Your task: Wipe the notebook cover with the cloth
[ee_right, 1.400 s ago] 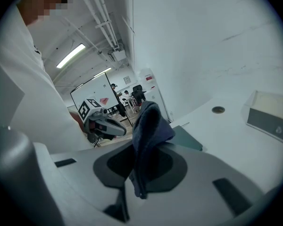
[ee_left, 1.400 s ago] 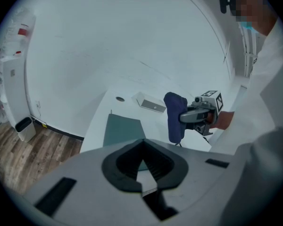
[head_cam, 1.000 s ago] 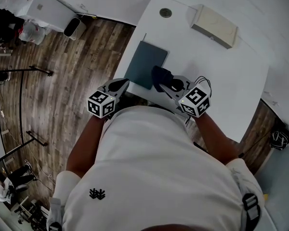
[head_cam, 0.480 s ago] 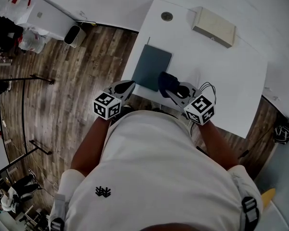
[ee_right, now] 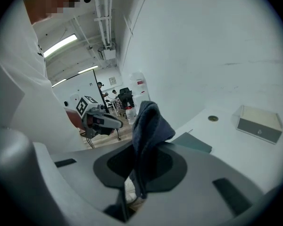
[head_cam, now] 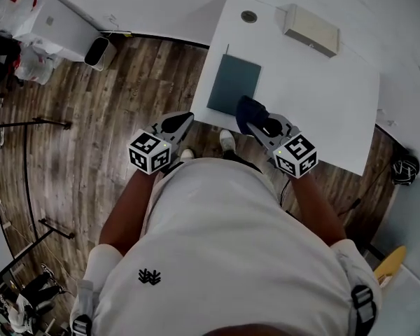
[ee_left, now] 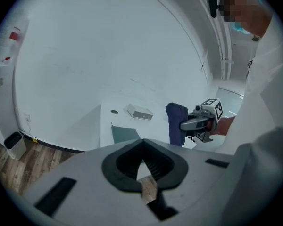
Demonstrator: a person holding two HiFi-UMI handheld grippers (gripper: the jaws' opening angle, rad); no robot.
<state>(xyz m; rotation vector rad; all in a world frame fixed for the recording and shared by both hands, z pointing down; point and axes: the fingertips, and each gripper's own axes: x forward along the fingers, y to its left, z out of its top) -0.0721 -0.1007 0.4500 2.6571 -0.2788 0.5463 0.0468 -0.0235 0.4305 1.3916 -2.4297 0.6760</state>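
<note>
Status: grasp is done, the wipe looks not started.

- Right gripper (head_cam: 260,123) is clamped on the dark blue cloth (ee_right: 148,126). The fabric is pinched between the jaws and bunches up past the tips.
- Notebook (head_cam: 233,84) lies flat and closed on the white table (head_cam: 322,103), near the table's left corner closest to the person, roughly 12 o'clock from them.
- In the head view the cloth sits at the notebook's 5 o'clock corner, right by its near edge. The left gripper view shows the cloth hanging upright, with its lower end hidden behind that gripper's body. Contact with the cover can't be confirmed.
- Left gripper (head_cam: 178,122) has its jaws together with nothing between them. It is off the table at 9 o'clock of the notebook, over the wooden floor (head_cam: 91,131), and isn't pinning the notebook.

What's left, judging from this: lower the cloth onto the cover and sweep it across. No stain or dust is visible, so coverage can't be judged.

Surroundings:
- A pale box (head_cam: 310,29) sits at the table's far edge, 1 o'clock from the notebook and well apart.
- A round grommet (head_cam: 249,17) is at 12 o'clock, also clear.
- A bin (head_cam: 98,50) stands on the floor at 10 o'clock.

Nothing blocks the cover. The likely risk is the notebook sliding under the stroke, since it lies close to the table edge and nothing is holding it down.
</note>
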